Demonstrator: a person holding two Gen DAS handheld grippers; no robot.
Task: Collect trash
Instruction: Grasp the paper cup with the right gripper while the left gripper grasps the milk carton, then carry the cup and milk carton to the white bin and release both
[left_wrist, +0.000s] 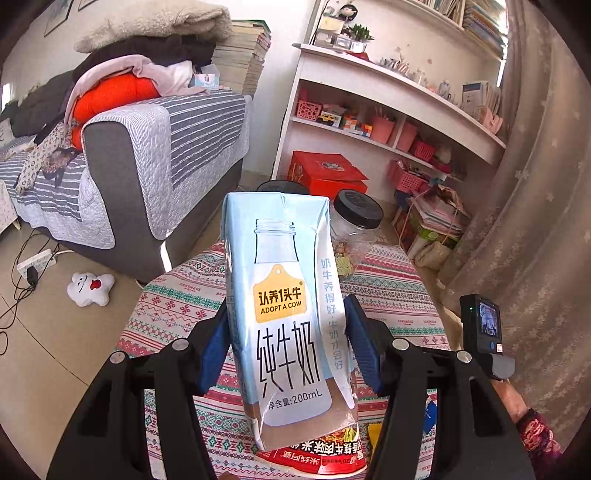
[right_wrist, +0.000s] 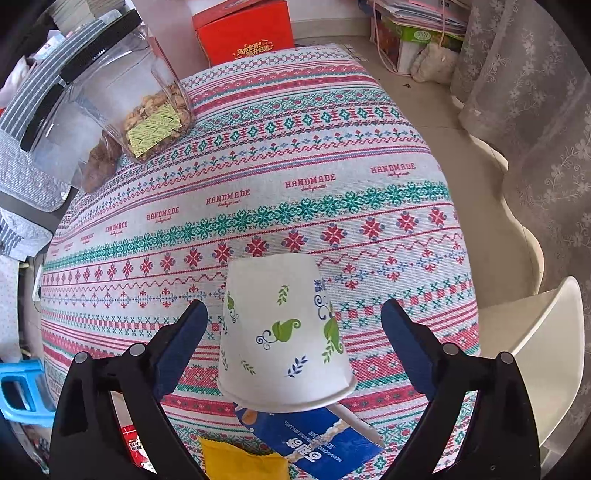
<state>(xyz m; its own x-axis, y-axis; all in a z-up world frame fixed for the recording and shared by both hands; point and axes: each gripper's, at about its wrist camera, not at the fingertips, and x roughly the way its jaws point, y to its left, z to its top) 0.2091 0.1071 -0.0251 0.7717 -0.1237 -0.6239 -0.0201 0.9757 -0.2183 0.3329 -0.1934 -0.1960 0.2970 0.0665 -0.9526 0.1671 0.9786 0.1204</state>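
Observation:
My left gripper (left_wrist: 286, 339) is shut on a pale blue 200 mL milk carton (left_wrist: 284, 314) and holds it upright above a red instant-noodle tub (left_wrist: 321, 459) on the patterned tablecloth. My right gripper (right_wrist: 293, 332) is open, its blue pads either side of an upside-down white paper cup (right_wrist: 282, 332) with leaf prints, not touching it. The cup rests on a blue wrapper (right_wrist: 314, 439), with a yellow wrapper (right_wrist: 240, 461) beside it. The right gripper's camera unit (left_wrist: 484, 332) shows at the right in the left wrist view.
A round table with a patterned cloth (right_wrist: 295, 184) holds clear snack jars with black lids (right_wrist: 110, 92) at its far left. A red box (right_wrist: 242, 31) sits on the floor beyond. A white chair (right_wrist: 535, 362) stands right. A sofa (left_wrist: 147, 147), shelves (left_wrist: 388, 110) and curtain (left_wrist: 535, 184) surround.

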